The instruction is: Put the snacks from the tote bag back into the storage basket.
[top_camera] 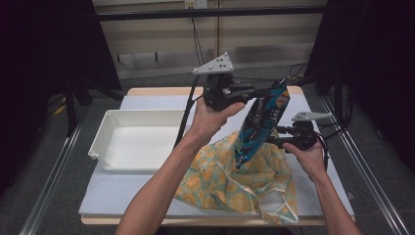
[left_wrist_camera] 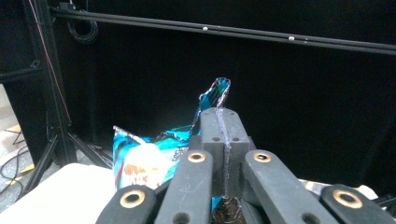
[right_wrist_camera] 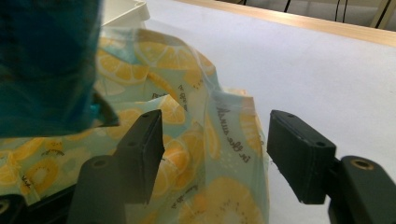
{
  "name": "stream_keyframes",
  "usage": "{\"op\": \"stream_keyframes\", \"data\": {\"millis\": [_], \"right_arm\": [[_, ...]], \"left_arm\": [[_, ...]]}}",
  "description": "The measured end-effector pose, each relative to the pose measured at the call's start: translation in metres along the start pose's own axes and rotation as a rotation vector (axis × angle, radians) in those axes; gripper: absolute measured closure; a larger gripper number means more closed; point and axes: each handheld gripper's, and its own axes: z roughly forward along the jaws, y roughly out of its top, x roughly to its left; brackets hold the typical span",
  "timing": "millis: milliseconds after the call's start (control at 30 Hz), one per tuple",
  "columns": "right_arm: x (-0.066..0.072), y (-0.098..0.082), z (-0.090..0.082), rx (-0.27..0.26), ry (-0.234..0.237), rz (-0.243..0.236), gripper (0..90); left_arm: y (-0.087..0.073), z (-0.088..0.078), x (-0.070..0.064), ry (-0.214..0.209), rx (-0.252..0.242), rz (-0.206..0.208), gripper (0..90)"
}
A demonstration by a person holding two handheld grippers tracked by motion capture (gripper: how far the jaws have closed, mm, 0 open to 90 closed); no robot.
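A blue snack bag (top_camera: 262,122) hangs above the table, pinched at its top edge by my left gripper (top_camera: 266,90), which is shut on it. In the left gripper view the closed jaws clamp the crinkled foil top of the snack bag (left_wrist_camera: 140,163) at the left gripper (left_wrist_camera: 225,116). Below it lies a lemon-print cloth bag (top_camera: 235,181). My right gripper (top_camera: 272,141) is beside the snack bag's lower half. In the right gripper view the right gripper (right_wrist_camera: 215,144) stands open, a raised fold of the cloth bag (right_wrist_camera: 187,107) between the jaws, untouched by the pads. The snack bag (right_wrist_camera: 46,65) blurs the upper left.
A white plastic tray (top_camera: 105,132) sits on the left of the white table mat (top_camera: 122,196), and its corner (right_wrist_camera: 126,9) appears behind the cloth. Black curtains and frame poles surround the table. A wooden table edge runs along the far side.
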Motion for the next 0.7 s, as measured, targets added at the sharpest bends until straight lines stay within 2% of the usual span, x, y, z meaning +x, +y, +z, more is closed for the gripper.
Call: {"op": "stream_keyframes", "data": {"millis": [233, 367, 433, 633, 700], "right_arm": [[0.004, -0.005, -0.015, -0.027, -0.001, 0.007, 28.5], [0.009, -0.012, -0.024, -0.04, -0.011, -0.002, 25.0], [0.01, -0.017, -0.027, -0.039, -0.003, -0.005, 23.4], [0.018, -0.028, -0.038, -0.053, -0.003, 0.007, 22.3], [0.021, -0.031, -0.043, -0.057, -0.007, -0.002, 22.1]], "left_arm": [[0.011, -0.014, 0.0, 0.018, -0.029, 0.009, 90.0], [0.015, -0.027, 0.003, 0.052, -0.025, 0.013, 90.0], [0.018, -0.035, 0.006, 0.057, -0.051, 0.001, 90.0], [0.028, -0.05, 0.012, 0.082, -0.075, -0.006, 90.0], [0.029, -0.055, 0.013, 0.092, -0.077, -0.003, 90.0]]}}
